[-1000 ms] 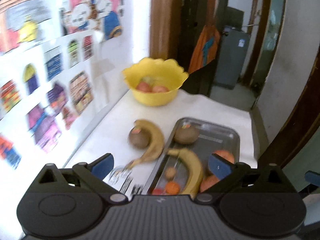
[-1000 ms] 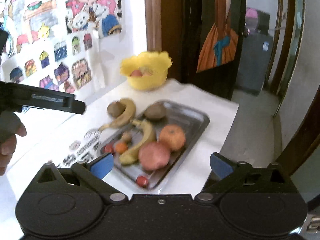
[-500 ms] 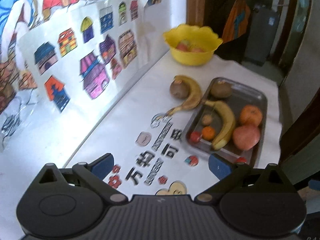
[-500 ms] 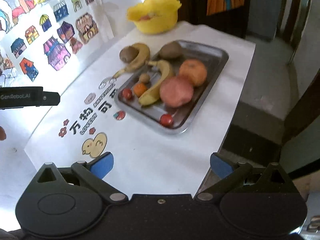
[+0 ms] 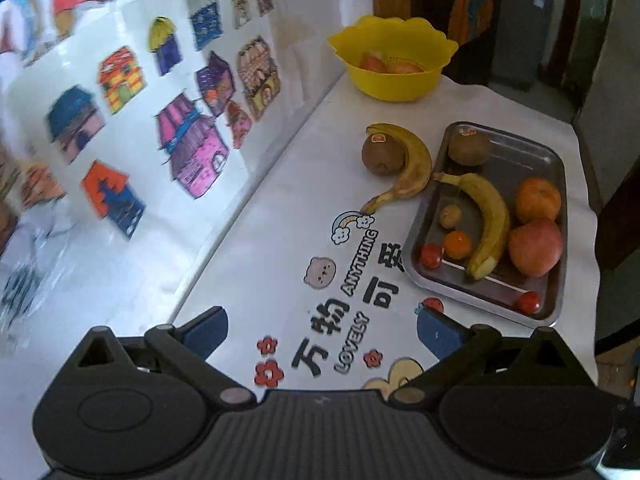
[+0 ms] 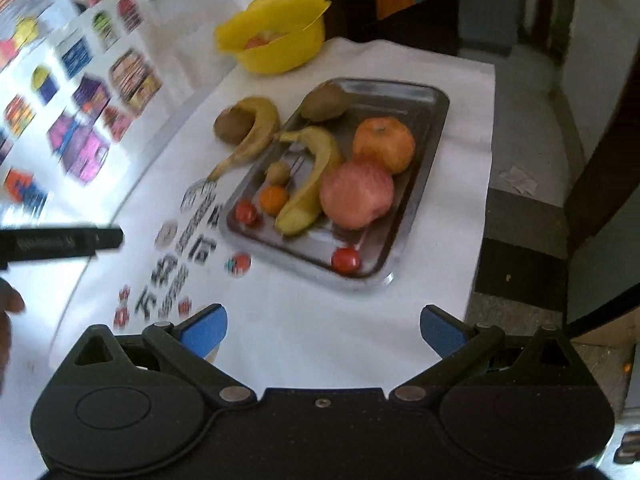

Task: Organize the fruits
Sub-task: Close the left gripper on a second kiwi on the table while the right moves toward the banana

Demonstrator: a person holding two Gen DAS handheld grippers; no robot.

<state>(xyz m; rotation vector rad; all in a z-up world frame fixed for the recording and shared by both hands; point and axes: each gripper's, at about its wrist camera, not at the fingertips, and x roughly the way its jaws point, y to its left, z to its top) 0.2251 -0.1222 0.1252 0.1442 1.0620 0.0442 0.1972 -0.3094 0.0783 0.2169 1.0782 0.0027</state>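
White paper printed with cartoon lettering covers the table (image 5: 280,208). Both the left gripper (image 5: 322,330) and right gripper (image 6: 323,326) hang above its near end with jaws apart and empty. Ahead lies a steel tray (image 5: 516,148) holding banana, apple, orange and small fruit; a spotted banana (image 5: 414,162) and brown kiwi (image 5: 379,156) lie just beside it. Judged: sorting not begun; next, reach for these strays.
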